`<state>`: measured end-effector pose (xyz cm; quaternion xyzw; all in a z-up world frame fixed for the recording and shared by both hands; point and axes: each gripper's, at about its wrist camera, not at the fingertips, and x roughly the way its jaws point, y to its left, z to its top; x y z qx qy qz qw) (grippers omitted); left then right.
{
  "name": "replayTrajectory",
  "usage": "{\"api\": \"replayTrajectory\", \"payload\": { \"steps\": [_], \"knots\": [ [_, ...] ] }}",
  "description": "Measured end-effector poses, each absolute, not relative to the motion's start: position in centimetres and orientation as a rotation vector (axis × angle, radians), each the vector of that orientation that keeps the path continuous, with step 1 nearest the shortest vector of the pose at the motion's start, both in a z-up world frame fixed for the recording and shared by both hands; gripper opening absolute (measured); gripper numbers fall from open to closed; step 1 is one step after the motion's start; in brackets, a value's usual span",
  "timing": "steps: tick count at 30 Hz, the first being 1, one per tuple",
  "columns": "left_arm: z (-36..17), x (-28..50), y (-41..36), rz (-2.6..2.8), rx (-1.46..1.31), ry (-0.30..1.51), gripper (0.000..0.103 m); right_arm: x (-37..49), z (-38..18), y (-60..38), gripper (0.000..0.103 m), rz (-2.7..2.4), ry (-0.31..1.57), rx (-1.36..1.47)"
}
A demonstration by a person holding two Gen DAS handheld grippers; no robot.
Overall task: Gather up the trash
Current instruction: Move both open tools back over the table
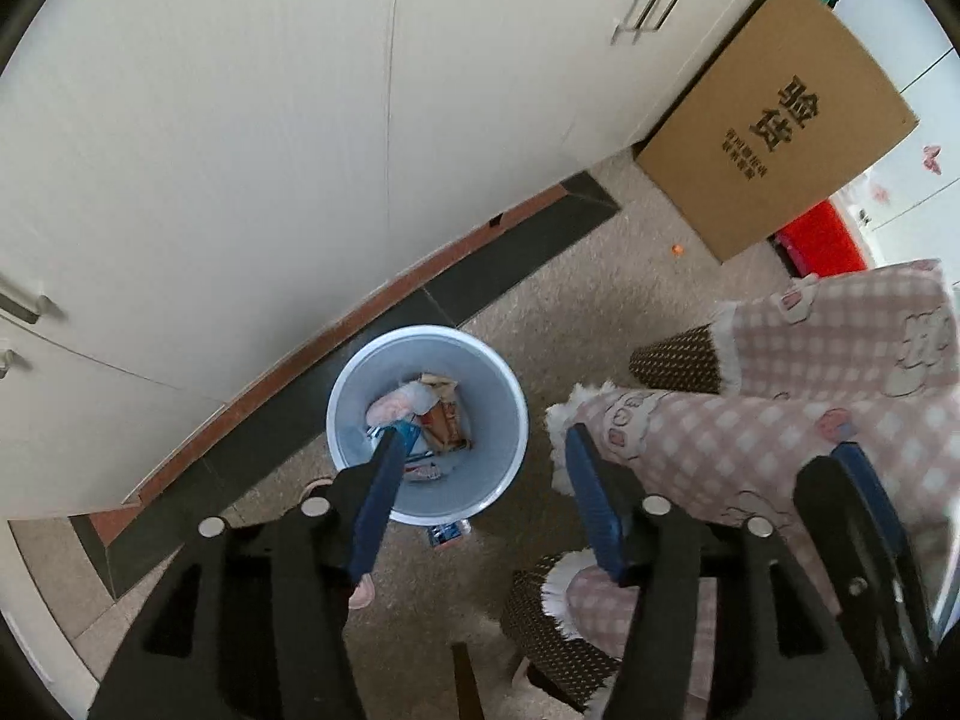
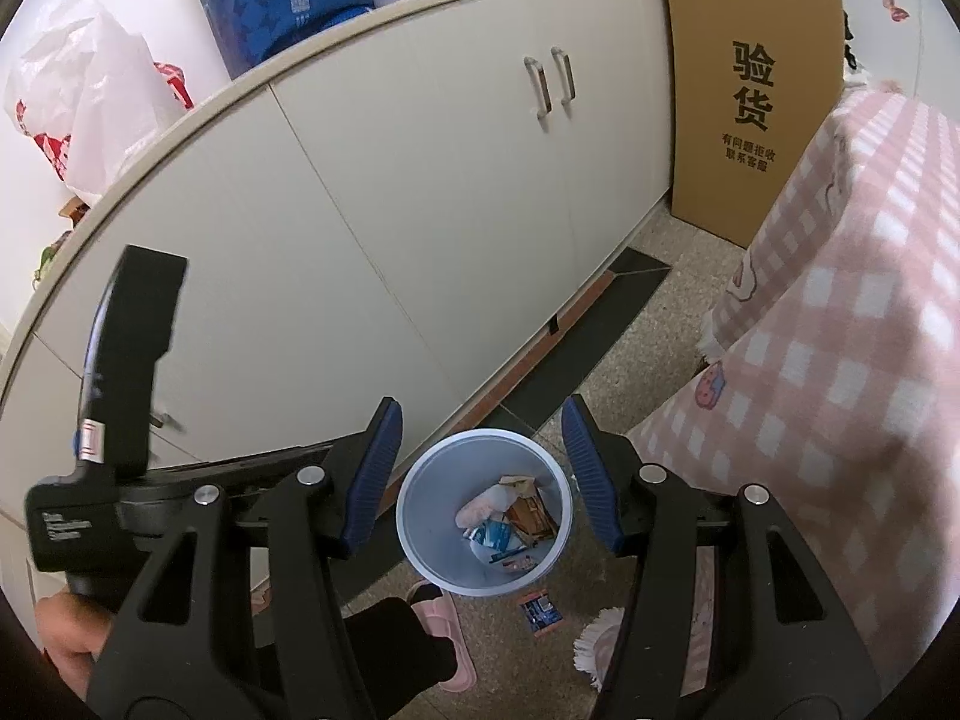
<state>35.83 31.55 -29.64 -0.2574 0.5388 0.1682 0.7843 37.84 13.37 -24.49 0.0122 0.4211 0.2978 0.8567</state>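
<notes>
Trash fills bin; only right wrist shows countertop bags.

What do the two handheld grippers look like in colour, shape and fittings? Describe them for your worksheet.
The left gripper and the right gripper match: black angular plastic frames with cut-out slots, round silver pivot bolts, and long ribbed blue pads on both fingers. No cables show.

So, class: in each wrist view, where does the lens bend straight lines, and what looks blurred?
Left wrist: the cupboard base curves; the handles at the left edge smear. Right wrist: the countertop edge bows into an arc; the left gripper looks softly blurred.
</notes>
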Motion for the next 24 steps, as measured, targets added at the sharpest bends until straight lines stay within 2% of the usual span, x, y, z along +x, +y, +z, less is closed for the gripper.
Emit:
{"api": "replayTrajectory", "payload": {
  "steps": [11,18,24],
  "knots": [
    [-18.6,32.6,25.9,0.369,-0.419,0.916,0.067,35.0,-17.0,7.9,0.058,0.600,0.744,0.064],
    [-13.9,33.9,17.1,0.252,-0.319,0.841,0.072,34.2,-13.5,-1.2,0.061,0.488,0.680,0.109],
    [-12.8,36.6,7.0,0.102,-0.180,0.824,0.075,34.5,-12.7,-10.9,0.064,0.338,0.662,0.150]
  ]
}}
